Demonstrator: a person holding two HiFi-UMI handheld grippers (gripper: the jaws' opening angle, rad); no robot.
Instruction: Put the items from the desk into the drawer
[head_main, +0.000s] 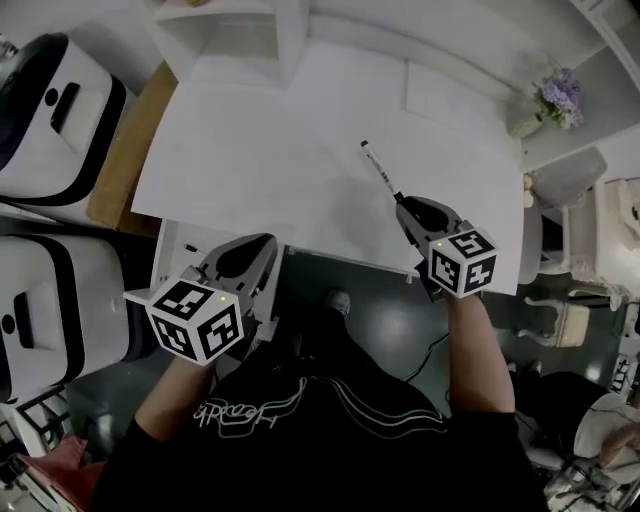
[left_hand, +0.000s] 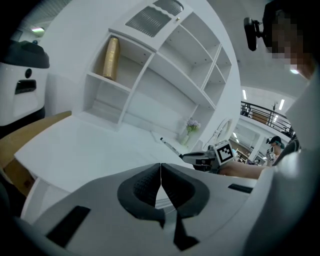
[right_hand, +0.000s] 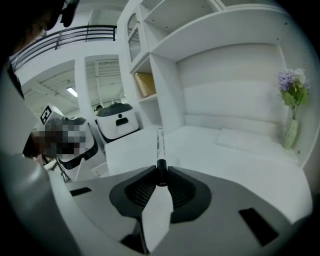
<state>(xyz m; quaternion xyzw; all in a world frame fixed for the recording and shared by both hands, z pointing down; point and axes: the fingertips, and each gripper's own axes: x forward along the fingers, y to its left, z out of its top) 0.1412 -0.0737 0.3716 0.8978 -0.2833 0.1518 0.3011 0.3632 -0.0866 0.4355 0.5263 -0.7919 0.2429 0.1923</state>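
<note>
**Marker pen pinched in the right gripper; drawer not yet reached.**

I am holding the right gripper at the lower right of the head view. Its jaws are pinching the dark end of the marker pen, and the barrel is sticking out past the tips over the white desk, toward frame centre. The left gripper, at lower left by the desk's front edge, is carrying nothing, with its pads pressed together. No open drawer is showing plainly in any view. In my judgement the hold sits at the pen's very end, so the long free barrel could swing or slip. I am recommending a firm pinch, a slow carry, and letting go only once the pen is low inside the drawer.
</note>
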